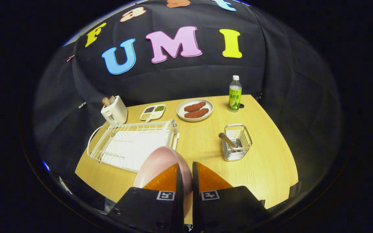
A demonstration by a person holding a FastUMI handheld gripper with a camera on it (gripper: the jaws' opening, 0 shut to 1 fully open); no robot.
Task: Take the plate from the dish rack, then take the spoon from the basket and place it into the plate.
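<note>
gripping pink plate (155,163) — jaws closed — beside dish rack (131,144).

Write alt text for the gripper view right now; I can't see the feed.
The gripper is shut on the rim of a pink plate, held on edge above the wooden table beside the white dish rack. Beyond the jaws, a spoon leans in a wire basket.

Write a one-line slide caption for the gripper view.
Gripper shut on the pink plate, lifted clear of the dish rack; spoon waits in the basket.
</note>
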